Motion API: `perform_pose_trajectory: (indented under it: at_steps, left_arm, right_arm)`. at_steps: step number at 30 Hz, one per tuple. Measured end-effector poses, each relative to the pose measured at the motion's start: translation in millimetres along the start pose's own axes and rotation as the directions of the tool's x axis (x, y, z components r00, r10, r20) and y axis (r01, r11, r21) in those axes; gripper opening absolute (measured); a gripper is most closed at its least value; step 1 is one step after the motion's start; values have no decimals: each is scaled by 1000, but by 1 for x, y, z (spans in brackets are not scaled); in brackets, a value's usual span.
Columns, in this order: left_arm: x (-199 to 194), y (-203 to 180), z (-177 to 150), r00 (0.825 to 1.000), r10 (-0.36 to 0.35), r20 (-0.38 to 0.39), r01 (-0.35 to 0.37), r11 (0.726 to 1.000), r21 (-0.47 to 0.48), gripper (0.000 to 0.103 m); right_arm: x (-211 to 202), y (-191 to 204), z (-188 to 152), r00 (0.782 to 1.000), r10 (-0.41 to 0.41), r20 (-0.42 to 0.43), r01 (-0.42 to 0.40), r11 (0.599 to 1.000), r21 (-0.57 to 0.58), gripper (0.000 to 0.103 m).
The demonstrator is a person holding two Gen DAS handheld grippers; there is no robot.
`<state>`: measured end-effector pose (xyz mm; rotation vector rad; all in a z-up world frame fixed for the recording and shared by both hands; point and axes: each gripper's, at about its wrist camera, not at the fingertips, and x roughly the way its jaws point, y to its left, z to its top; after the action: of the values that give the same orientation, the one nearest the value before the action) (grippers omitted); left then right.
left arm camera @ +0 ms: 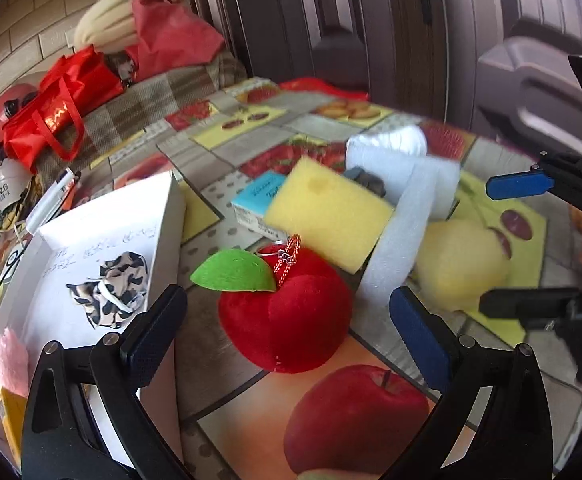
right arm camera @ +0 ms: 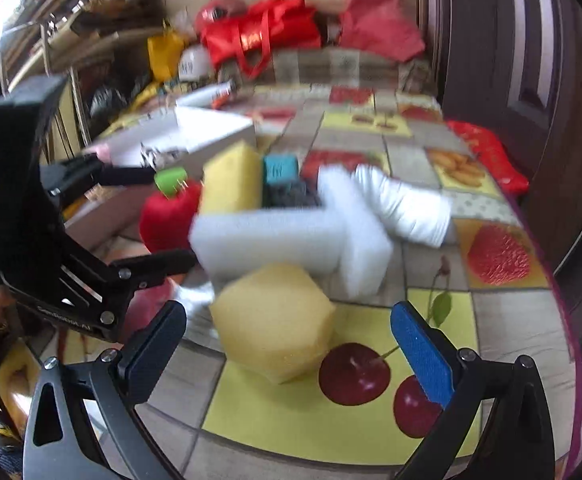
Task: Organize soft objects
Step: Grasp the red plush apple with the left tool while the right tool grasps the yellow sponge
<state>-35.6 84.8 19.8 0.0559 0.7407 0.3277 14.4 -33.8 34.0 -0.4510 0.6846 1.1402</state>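
Left wrist view centres on the red plush apple with a green felt leaf (left arm camera: 287,312), which sits on the fruit-printed tablecloth (left arm camera: 371,392) between the wide-open fingers of our left gripper (left arm camera: 287,332), untouched. Just left stands the white cardboard box (left arm camera: 163,240), already holding a leopard-print fabric scrunchie (left arm camera: 111,294). Behind the apple lie a yellow rectangular sponge (left arm camera: 327,212) and a white foam strip (left arm camera: 399,240). Our right gripper (right arm camera: 287,342), also spread wide and empty, frames a pale yellow foam block (right arm camera: 271,320). We judge the sorting to be partly done; next, each gripper should lower, close gently, then carry its piece to the box.
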Motion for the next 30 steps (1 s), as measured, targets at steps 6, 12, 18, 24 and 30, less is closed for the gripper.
perform_pose_trajectory:
  at_steps: [6,12,18,24,30]
  left_arm:
    - [18,1,3,997,1,-71,-1,1000,-2,77]
    - [9,9,2,999,-41,-20,40,998,-50,63]
    - [-26,9,-2,990,-2,140,7,999,-40,62]
    - [-49,25,-9,967,51,248,-21,992,-124,63]
    - [-72,45,-24,942,96,320,-37,982,-187,63]
  right_arm:
    - [12,1,3,997,43,-64,-44,999,-10,91]
    - [11,14,-4,991,96,-91,-102,993,-66,59]
    - [-27,12,-2,974,203,95,-198,978,-66,59]
    - [-64,8,12,885,111,453,-145,989,41,60]
    - [-58,0,17,836,-90,541,-18,981,192,60]
